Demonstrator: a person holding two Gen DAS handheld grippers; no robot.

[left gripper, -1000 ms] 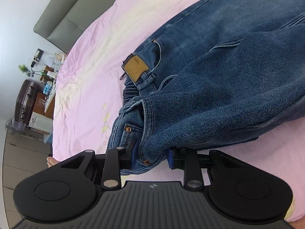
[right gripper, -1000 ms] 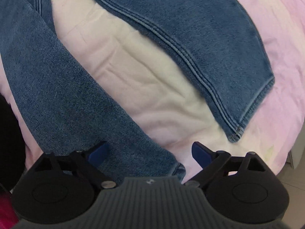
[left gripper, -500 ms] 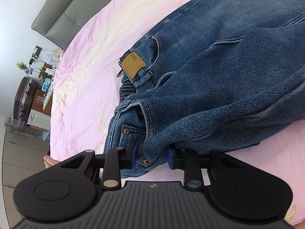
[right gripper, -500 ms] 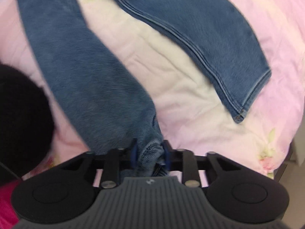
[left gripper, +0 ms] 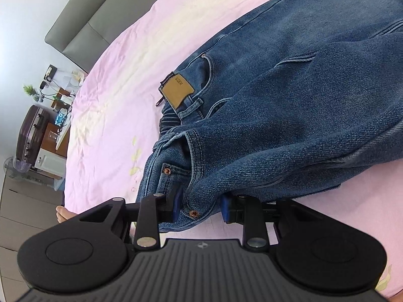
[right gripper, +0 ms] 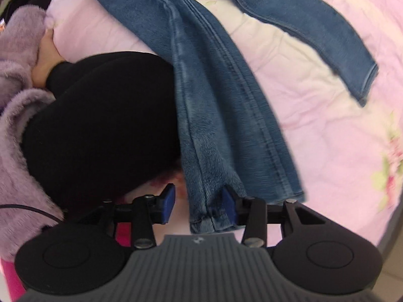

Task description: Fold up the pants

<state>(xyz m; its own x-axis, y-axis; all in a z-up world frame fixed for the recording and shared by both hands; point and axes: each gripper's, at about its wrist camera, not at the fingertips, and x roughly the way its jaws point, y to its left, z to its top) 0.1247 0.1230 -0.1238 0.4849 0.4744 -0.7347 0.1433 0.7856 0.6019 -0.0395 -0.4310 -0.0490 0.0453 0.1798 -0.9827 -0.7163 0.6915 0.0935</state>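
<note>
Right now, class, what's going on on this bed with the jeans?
A person with a claw in each hand is folding jeans on a pink bed. The left claw is clamped on the waist by a riveted pocket. The right claw has one leg's hem between its pads, but its jaws are opening: the hem lies against one pad and clear of the other. The other leg lies flat on the sheet.

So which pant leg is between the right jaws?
The near leg, its hem between the opening jaws of the right gripper. The far leg lies flat on the pink bedspread, hem free.
</note>
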